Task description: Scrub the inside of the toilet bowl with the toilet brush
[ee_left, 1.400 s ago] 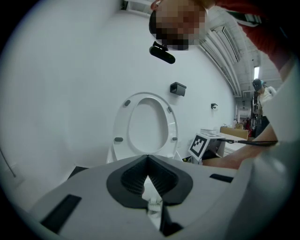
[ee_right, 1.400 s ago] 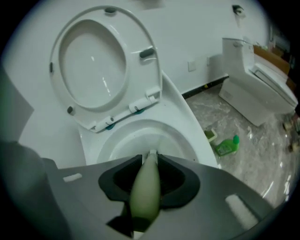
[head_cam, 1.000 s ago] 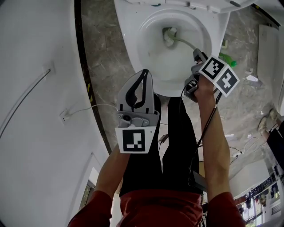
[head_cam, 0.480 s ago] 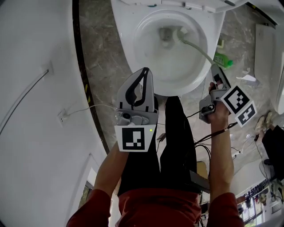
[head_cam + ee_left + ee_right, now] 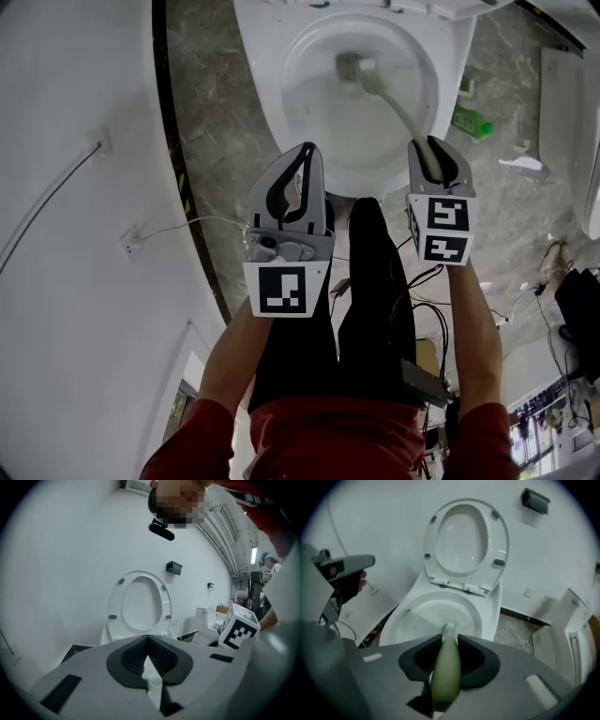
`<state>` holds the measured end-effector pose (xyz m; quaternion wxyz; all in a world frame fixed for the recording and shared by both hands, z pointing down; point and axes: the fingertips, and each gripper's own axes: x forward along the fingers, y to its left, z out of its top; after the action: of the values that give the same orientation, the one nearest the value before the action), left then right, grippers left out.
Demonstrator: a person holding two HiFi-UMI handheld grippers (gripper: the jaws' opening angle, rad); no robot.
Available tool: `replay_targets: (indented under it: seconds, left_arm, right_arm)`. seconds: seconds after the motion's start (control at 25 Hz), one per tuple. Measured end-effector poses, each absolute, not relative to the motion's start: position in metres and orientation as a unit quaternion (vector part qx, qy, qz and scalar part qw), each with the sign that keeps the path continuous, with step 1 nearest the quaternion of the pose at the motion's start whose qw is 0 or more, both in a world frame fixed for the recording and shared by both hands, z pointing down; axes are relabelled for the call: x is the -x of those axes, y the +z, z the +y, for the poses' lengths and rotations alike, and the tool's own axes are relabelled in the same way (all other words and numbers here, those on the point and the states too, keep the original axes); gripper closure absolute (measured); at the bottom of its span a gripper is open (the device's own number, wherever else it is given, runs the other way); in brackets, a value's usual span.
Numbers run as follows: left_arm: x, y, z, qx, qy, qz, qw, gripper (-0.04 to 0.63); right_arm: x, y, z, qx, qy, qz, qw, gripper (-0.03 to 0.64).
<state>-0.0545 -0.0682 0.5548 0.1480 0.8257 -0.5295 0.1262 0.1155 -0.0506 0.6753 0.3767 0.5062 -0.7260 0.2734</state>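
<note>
- My right hand-held gripper (image 5: 432,150) sits just off the near right edge of the toilet bowl (image 5: 267,94), and its jaws are clamped on the pale green handle of the toilet brush (image 5: 394,105).
- In the right gripper view the handle (image 5: 446,667) runs straight out between the two dark pads of the right hand-held gripper (image 5: 450,640) and down into the bowl (image 5: 401,616).
- The bowl holds only the brush. Its bristle head (image 5: 352,67) lies deep inside, at the bottom towards the bowl's far wall, and the handle slants up from it over the near right rim.
- I cannot tell whether there is water at the bottom of the bowl.
- My left hand-held gripper (image 5: 305,150) hangs outside the bowl, just in front of its near left rim and above the floor (image 5: 216,112). Its jaws (image 5: 148,637) meet at the tips with nothing between them.
- The seat (image 5: 466,536) stands raised behind the bowl, leaning back against the white wall.
- A green bottle (image 5: 472,122) lies on the floor to the right of the bowl, apart from it.
</note>
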Motion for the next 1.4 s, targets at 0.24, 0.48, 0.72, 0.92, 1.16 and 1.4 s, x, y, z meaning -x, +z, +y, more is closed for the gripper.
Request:
replay_targets:
  seconds: [0.24, 0.48, 0.72, 0.92, 1.16, 1.4]
  left_arm:
    - [0.059, 0.558, -0.063, -0.823, 0.128, -0.532, 0.150, 0.589]
    - [0.061, 0.559, -0.057, -0.820, 0.135, -0.536, 0.150, 0.589]
    - [0.060, 0.559, -0.053, -0.820, 0.131, -0.536, 0.151, 0.589]
    - [0.061, 0.559, -0.053, -0.818, 0.128, -0.539, 0.152, 0.589]
    - [0.061, 0.563, -0.053, -0.817, 0.133, -0.539, 0.155, 0.589]
    - [0.057, 0.563, -0.050, -0.823, 0.138, -0.530, 0.151, 0.589]
  right_arm:
    - [-0.108, 0.687, -0.044, -0.417, 0.120, -0.764, 0.477, 0.502]
    - [-0.112, 0.681, -0.075, -0.364, 0.001, -0.775, 0.516, 0.502]
    - [-0.111, 0.686, -0.058, -0.359, 0.016, -0.773, 0.522, 0.502]
    - [-0.099, 0.697, -0.023, -0.371, 0.090, -0.777, 0.500, 0.502]
    - [-0.087, 0.694, -0.006, -0.455, 0.265, -0.748, 0.404, 0.502]
    - [-0.106, 0.699, -0.013, -0.459, 0.206, -0.744, 0.439, 0.503]
